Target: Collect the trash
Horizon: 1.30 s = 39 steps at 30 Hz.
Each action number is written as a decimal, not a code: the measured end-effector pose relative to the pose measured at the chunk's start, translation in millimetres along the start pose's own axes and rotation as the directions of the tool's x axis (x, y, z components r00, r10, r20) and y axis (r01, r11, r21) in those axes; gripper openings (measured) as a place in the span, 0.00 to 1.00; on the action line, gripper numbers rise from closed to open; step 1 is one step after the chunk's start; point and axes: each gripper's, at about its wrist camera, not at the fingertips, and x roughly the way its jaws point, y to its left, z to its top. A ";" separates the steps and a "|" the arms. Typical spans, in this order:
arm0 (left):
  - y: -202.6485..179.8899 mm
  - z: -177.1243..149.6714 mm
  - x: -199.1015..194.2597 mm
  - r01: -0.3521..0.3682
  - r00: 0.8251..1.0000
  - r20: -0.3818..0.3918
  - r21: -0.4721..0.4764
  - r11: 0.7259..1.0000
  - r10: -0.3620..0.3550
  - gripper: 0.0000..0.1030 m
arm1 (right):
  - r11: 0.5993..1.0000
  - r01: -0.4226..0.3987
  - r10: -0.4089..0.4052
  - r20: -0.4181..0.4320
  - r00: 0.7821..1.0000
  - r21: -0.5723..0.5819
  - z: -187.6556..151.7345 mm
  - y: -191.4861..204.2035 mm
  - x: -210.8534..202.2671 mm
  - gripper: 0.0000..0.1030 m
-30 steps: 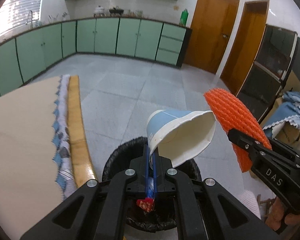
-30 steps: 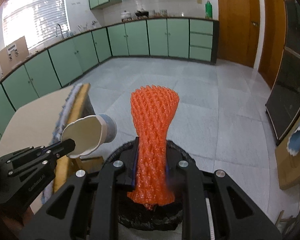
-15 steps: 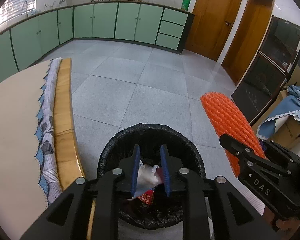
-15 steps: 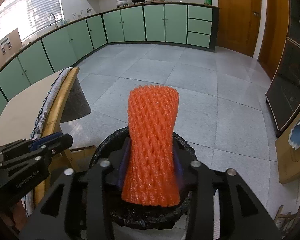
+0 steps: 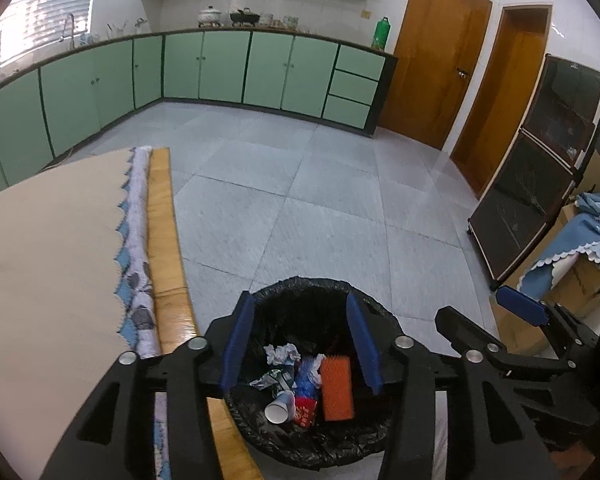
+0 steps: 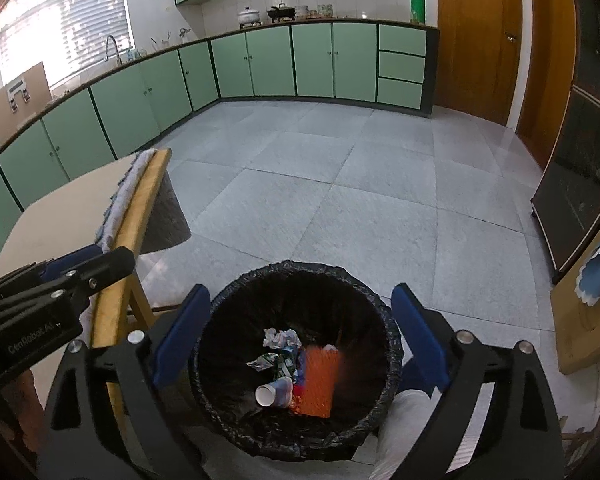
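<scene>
Both jaws released and just been opening, nothing between them: left gripper (image 5: 300, 344) and right gripper (image 6: 300, 340) poised over the bin (image 6: 380, 308); cup (image 6: 274, 391) and orange net (image 6: 318, 382) lying inside on the other trash. Little left to spill, but risk of snagging the black liner (image 5: 260, 412) on withdrawal and tipping the bin; also of knocking jaws together, or clipping the worktop (image 5: 164, 240) edge just beside.
</scene>
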 end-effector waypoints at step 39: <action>26.5 -0.4 -171.4 -0.125 0.948 0.294 0.001 0.992 0.119 0.94 | 0.989 -0.117 0.136 0.248 0.959 -0.090 23.3 47.1 -147.0 0.95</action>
